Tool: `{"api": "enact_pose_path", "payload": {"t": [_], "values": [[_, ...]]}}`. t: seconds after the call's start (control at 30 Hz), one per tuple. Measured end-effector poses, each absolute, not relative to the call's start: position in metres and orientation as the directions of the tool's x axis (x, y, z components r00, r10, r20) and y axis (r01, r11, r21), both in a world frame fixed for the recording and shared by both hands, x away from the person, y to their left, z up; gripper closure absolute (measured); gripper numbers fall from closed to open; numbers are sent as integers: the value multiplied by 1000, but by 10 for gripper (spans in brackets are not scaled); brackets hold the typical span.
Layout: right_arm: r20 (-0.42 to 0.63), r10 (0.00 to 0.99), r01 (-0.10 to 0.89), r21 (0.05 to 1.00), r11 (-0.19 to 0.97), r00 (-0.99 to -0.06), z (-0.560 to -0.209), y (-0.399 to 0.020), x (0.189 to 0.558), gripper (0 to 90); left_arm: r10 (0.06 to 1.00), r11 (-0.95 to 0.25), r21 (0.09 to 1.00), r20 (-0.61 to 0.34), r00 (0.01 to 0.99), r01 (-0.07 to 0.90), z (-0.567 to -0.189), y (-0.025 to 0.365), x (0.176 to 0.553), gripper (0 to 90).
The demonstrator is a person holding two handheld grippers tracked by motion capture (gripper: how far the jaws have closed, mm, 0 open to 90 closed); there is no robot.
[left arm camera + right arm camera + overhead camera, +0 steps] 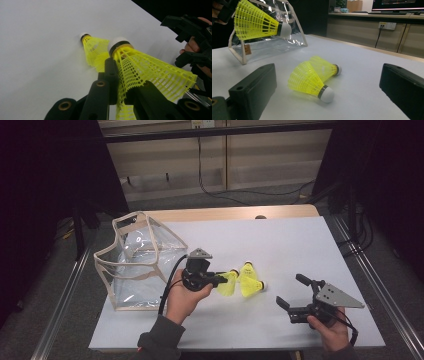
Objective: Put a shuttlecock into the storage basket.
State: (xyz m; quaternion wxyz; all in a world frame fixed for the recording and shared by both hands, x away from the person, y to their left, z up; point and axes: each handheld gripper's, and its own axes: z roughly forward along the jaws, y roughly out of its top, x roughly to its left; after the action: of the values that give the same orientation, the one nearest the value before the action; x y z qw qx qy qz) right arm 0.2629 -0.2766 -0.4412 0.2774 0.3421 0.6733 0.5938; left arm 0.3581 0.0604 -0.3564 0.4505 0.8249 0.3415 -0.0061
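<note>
My left gripper point(222, 280) is shut on the mesh skirt of a yellow shuttlecock point(140, 67), held just above the table with its white cork pointing away from the hand. That held shuttlecock point(254, 23) hangs in front of the clear bag in the right gripper view. Two more yellow shuttlecocks lie side by side on the white table top, one nearer point(310, 81) and one behind it point(324, 65). They lie between the two grippers point(251, 281). My right gripper point(290, 289) rests low at the front right, open, with nothing between its fingers point(254, 87).
A clear plastic bag with beige trim point(137, 260) stands open at the table's left side. The white table top point(280, 240) stretches free behind and to the right of the shuttlecocks. Metal rails run along both table sides.
</note>
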Motion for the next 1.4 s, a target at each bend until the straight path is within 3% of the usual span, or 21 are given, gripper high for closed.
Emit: {"api": "enact_pose_path", "payload": {"t": [1.4], "values": [[33,789,129,990,59,-614,-441,-277,262,9,577,-363,743,-295,761,563,-313,71,376,859]]}}
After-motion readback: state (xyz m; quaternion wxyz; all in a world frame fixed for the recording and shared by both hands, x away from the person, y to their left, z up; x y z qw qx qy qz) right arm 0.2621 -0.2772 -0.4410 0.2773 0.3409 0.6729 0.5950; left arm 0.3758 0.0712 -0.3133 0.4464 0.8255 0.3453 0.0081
